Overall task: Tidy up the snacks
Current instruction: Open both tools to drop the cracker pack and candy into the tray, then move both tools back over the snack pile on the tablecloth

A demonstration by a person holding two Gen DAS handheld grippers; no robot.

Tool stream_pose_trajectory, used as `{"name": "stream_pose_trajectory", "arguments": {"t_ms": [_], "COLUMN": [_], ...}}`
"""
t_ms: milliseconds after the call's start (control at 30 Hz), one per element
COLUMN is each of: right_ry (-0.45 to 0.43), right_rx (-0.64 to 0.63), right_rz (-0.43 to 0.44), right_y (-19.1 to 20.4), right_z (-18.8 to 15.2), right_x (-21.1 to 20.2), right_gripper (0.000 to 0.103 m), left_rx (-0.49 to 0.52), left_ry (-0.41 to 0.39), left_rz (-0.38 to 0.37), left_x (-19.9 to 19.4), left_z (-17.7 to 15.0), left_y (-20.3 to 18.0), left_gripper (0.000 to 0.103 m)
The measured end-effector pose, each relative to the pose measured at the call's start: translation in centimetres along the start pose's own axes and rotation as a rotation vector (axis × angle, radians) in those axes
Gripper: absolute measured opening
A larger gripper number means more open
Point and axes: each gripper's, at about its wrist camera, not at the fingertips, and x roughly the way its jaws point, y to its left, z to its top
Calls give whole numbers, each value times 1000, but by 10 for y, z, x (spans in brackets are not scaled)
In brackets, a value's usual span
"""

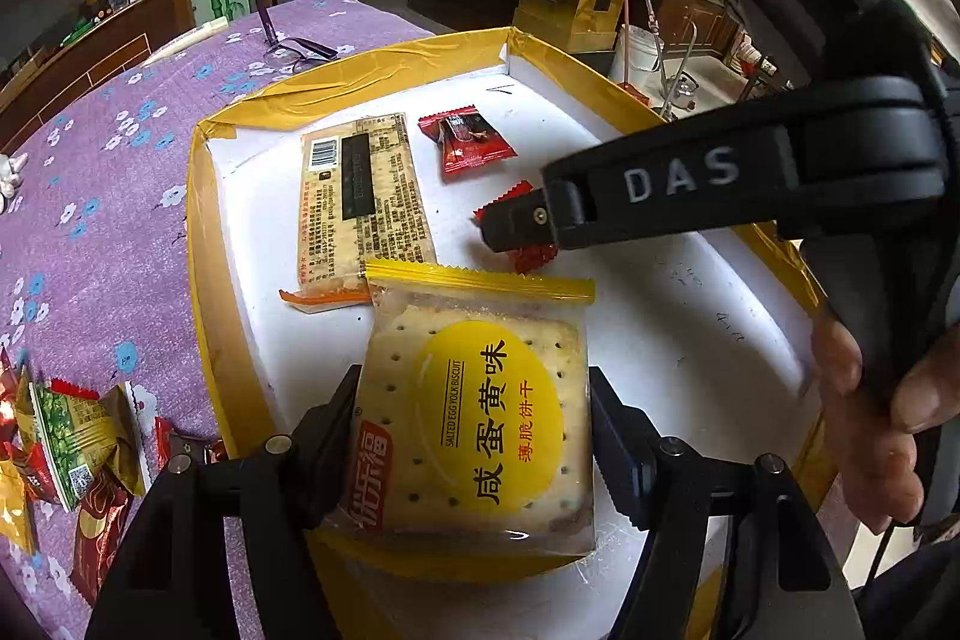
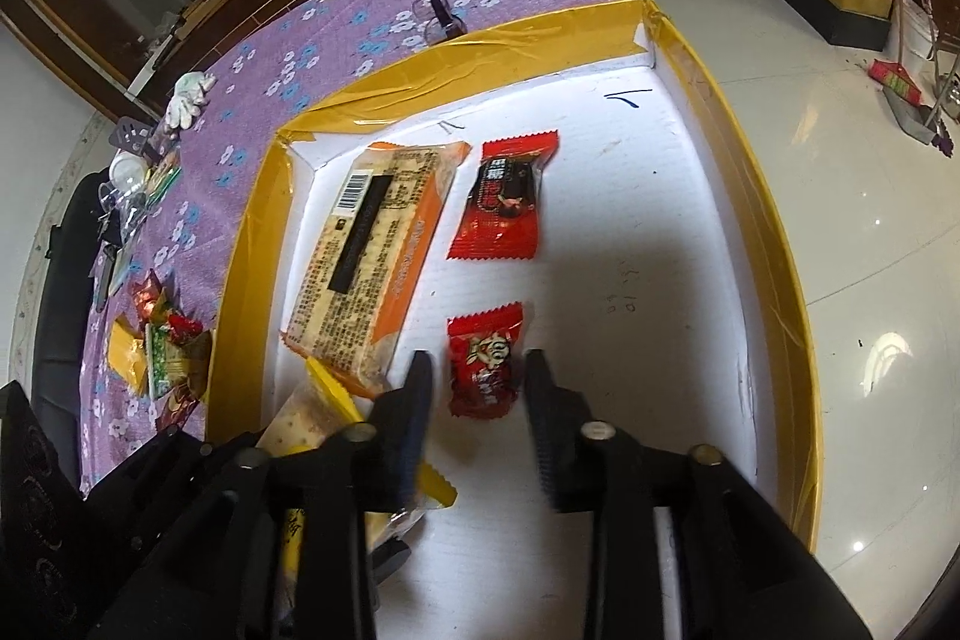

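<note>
Far left on the purple cloth (image 1: 96,196): a heap of loose snacks (image 1: 72,436), unsorted and likely waiting their turn — partly cut off at the picture's edge, labels too small to read. Next, the yellow-rimmed tray (image 1: 207,244), placed as the collecting spot. Inside it, a long cracker pack (image 1: 360,202) lying label-down, beside a red packet (image 1: 465,136). Nearer, the left gripper (image 1: 474,436) clamped on the egg-yolk biscuit pack (image 1: 480,418), held over the tray's near end, presumably to be laid beside the others. Further right, the right gripper (image 2: 477,376) standing apart around the small red candy (image 2: 483,364) — pads not touching, candy resting on the tray floor, seemingly just set down. In the left view, that candy mostly hidden behind the fingertip. Far right, a hand (image 1: 870,400), cropped.
</note>
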Motion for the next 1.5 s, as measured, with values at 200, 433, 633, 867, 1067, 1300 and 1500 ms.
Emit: {"name": "stream_pose_trajectory", "arguments": {"t_ms": [200,433,633,867,1067,1300,1500], "right_ry": [-25,-104,-227,-416,-500,-425,-399], "right_rx": [-13,-26,-36,-176,-99,-46,-164], "right_rz": [-4,-60,-182,-330,-433,-383,-306], "right_y": [-1,0,-2,31,42,48,97], "right_z": [-3,-7,-10,-19,-42,-53,-62], "right_x": [-13,-40,-71,-140,-163,-141,-120], "right_gripper": [55,62,78,84,103,103,91], "left_rx": [-6,-8,-7,-2,-14,-65,-162], "left_ry": [-11,-19,-26,-74,-105,-139,-144], "left_rz": [-7,-13,-27,-52,-65,-35,23], "left_x": [-2,-3,-4,-19,-35,-59,-78], "left_z": [0,-2,-1,5,5,-4,-22], "left_y": [1,3,3,1,9,36,79], "left_gripper": [72,72,72,72,72,72,72]}}
